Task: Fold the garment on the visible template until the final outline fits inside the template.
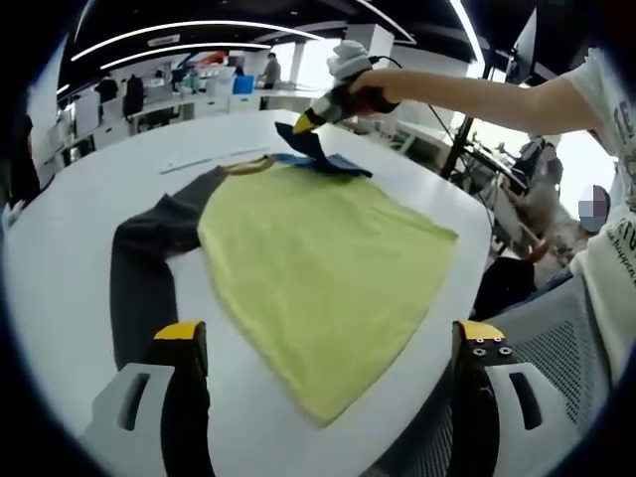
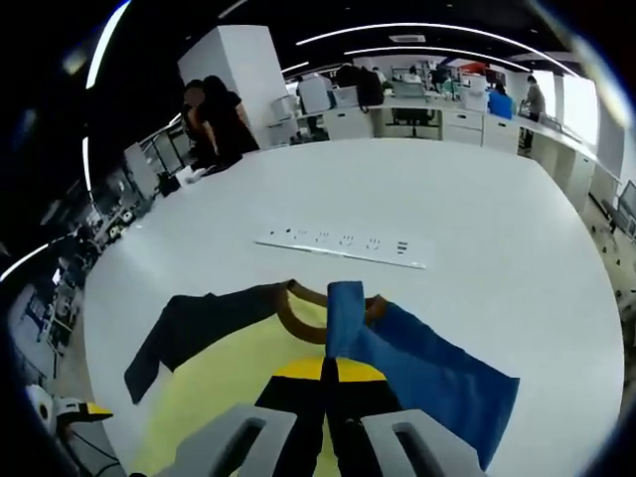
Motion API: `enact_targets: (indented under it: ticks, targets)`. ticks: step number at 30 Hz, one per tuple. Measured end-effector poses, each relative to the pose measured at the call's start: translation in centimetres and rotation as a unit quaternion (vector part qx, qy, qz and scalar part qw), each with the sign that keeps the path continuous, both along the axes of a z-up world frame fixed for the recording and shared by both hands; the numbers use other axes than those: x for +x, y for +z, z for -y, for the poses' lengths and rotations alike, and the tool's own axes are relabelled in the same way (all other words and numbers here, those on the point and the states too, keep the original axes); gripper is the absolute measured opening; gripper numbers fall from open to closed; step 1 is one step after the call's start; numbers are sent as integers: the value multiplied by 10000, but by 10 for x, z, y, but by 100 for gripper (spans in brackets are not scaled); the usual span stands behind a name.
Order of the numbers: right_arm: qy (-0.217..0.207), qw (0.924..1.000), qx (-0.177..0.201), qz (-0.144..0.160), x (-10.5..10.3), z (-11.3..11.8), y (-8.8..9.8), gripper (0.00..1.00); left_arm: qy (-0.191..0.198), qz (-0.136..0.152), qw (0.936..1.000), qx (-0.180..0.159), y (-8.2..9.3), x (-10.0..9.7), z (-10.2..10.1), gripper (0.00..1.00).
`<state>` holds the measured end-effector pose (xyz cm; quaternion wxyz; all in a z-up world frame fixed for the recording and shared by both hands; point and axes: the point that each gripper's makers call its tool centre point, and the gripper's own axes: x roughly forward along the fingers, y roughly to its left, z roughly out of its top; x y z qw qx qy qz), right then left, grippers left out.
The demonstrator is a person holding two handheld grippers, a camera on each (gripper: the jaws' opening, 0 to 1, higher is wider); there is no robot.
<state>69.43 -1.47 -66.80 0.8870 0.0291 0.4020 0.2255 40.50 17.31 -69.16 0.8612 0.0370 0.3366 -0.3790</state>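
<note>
Shirt [image 1: 318, 288] is light, limp, will drag.
My right gripper [image 2: 326, 383] clenches the blue sleeve [image 2: 427, 383]; left gripper [image 1: 333, 343] released — I'd grab hem.

My right hand-held gripper [image 2: 329, 383] covers part of the yellow-bodied shirt with dark and blue sleeves [image 2: 248, 363], and the frame's lower edge cuts off its hem. The long white strip on the worktop [image 2: 343, 245] is too small to identify.
</note>
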Motion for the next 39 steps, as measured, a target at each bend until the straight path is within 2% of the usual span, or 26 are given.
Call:
enact_targets:
  ticks: [9, 26, 39]
  targets:
    - [117, 9998, 132, 58, 0, -22, 2, 0, 53, -10, 10000, -16, -1, -1, -1, 99]
    - [488, 9985, 106, 222, -3, -60, 5, 0, 155, -71, 9998, -33, -5, -1, -9, 99]
    - [820, 9963, 177, 187, -20, -84, 3, 0, 205, -88, 9997, -19, -7, -1, -11, 99]
